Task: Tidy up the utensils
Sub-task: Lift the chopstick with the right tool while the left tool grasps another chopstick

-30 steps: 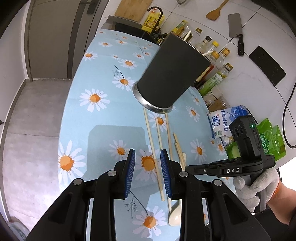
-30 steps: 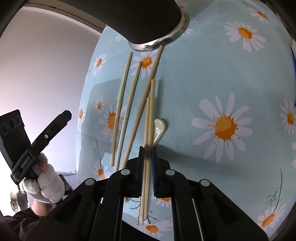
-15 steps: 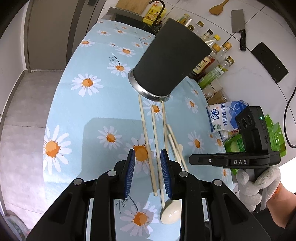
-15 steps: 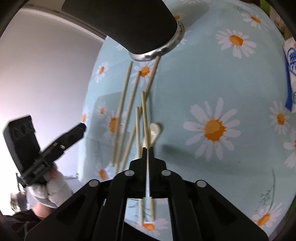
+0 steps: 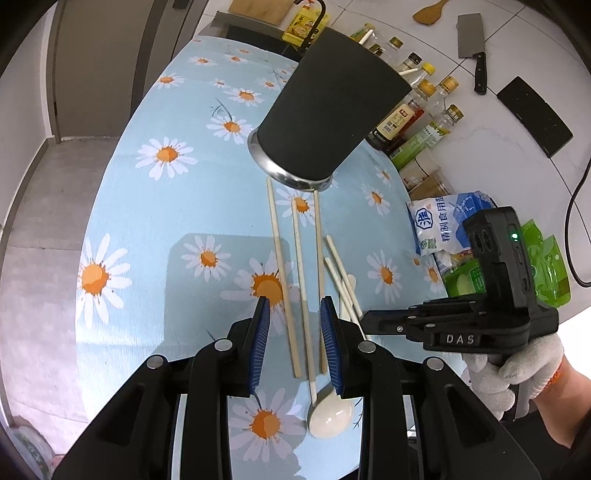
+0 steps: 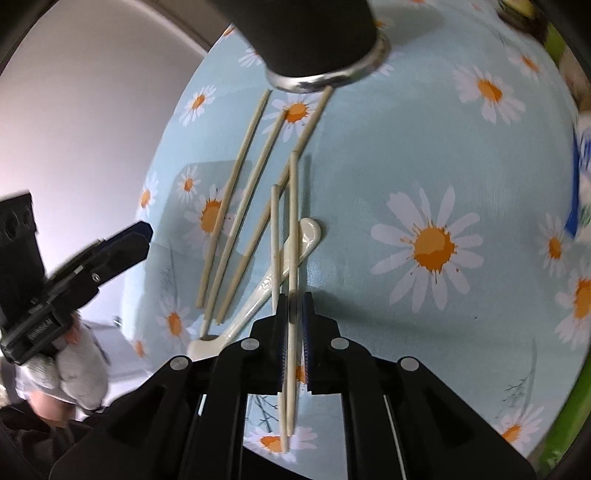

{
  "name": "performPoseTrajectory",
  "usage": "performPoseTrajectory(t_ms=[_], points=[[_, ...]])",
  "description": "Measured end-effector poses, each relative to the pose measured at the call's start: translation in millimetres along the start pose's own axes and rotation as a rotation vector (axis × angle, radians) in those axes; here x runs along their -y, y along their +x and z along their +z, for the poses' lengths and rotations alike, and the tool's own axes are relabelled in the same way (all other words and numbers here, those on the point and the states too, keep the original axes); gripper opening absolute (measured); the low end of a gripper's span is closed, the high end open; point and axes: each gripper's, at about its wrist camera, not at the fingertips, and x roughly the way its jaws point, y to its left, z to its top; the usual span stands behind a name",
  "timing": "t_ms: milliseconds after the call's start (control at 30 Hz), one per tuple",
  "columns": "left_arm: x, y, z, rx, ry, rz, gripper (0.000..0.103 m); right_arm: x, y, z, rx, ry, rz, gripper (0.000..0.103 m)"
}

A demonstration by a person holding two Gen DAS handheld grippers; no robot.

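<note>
Chopsticks (image 6: 291,236) pinched by right gripper (image 6: 291,299), seen only from right wrist.

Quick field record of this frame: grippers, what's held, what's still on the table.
right gripper: shut on pair of wooden chopsticks, tips raised off the cloth
left gripper: open, empty, over loose chopsticks
on cloth: three wooden chopsticks, white ceramic spoon
holder: black cylindrical utensil holder with steel rim, upright, behind chopsticks
surface: blue daisy-print tablecloth

wall: cleaver (image 5: 471,48) – wooden spatula (image 5: 430,13) | counter: sauce bottles (image 5: 413,110) – salt bag (image 5: 439,225)
</note>
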Motion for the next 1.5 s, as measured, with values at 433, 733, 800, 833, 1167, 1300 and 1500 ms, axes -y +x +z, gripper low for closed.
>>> performPoseTrajectory(t_ms=[433, 733, 800, 833, 1167, 1300, 1500], points=[[-1.8, 5.9, -3.3, -0.024, -0.014, 0.043, 0.027, -22.9, 8.9, 10.4, -0.038, 0.002, -0.142, 0.006], [18.7, 24.6, 20.2, -0.078, 0.034, 0.209, 0.027, 11.9, -47.4, -2.6, 0.088, 0.016, -0.043, 0.006], [25.0, 33.9, 26.0, -0.114, 0.051, 0.246, 0.027, 17.7, -62.3, -7.2, 0.122, 0.012, -0.018, 0.006], [28.3, 38.8, 29.6, -0.128, 0.057, 0.268, 0.027, 19.0, -67.6, -10.4, 0.136, 0.011, -0.011, 0.006], [29.4, 78.4, 61.0, -0.254, 0.036, 0.370, 0.027, 41.4, -99.6, -31.0, 0.232, 0.063, 0.180, 0.006], [28.0, 91.5, 69.2, -0.292, 0.038, 0.410, 0.027, 39.7, -105.9, -33.7, 0.278, 0.048, 0.192, 0.006], [34.0, 101.9, 75.2, -0.334, 0.054, 0.481, 0.023, 53.4, -108.1, -36.3, 0.290, 0.064, 0.238, 0.006]])
